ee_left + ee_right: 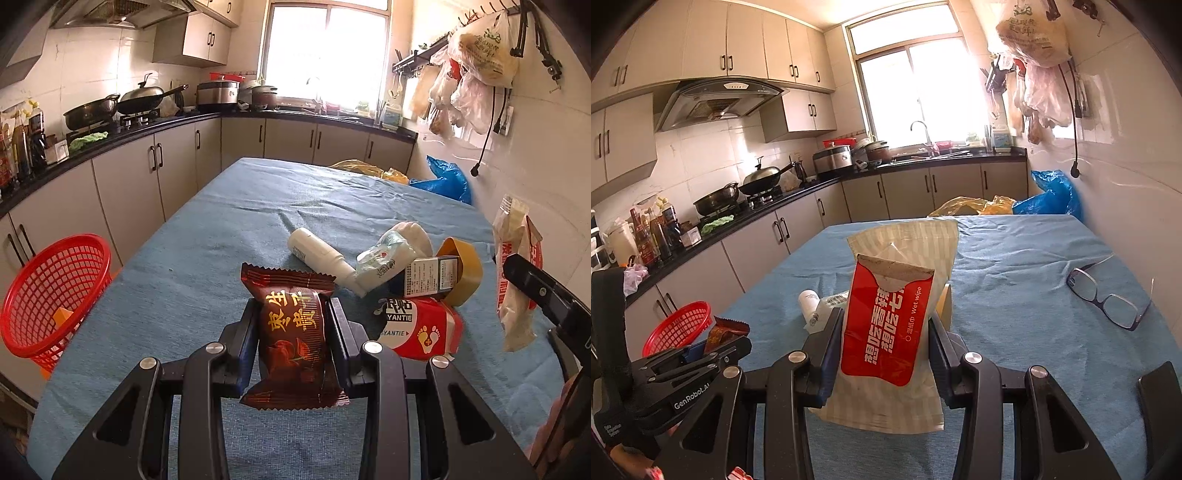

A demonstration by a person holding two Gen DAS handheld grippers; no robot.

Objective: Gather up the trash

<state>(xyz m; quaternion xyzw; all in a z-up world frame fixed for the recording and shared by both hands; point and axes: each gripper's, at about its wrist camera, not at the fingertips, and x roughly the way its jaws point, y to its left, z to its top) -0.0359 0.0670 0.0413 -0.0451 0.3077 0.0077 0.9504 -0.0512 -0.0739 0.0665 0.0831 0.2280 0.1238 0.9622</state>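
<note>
Left to right: a red plastic lattice basket [55, 295] stood tilted at the left edge of the worktop [207, 236], which was draped in wrinkled blue cloth, probably as the bin for the trash. The left tool [293, 325] was closed part-way on a glossy dark-brown crinkled snack wrapper [291, 343], lifted clear of the cloth, apparently for dropping. Beside it lay uncollected items: a smooth white cylindrical bottle [319, 256], a crumpled clear film wrapper [384, 260], a red-and-white carton [421, 326] and a yellow-brown tape roll [463, 275]. The right tool [884, 350] clamped a soft, flat cream-and-red wet-wipe packet [890, 321] upright. Dark-framed spectacles [1108, 297] rested farther right, likely not trash
</note>
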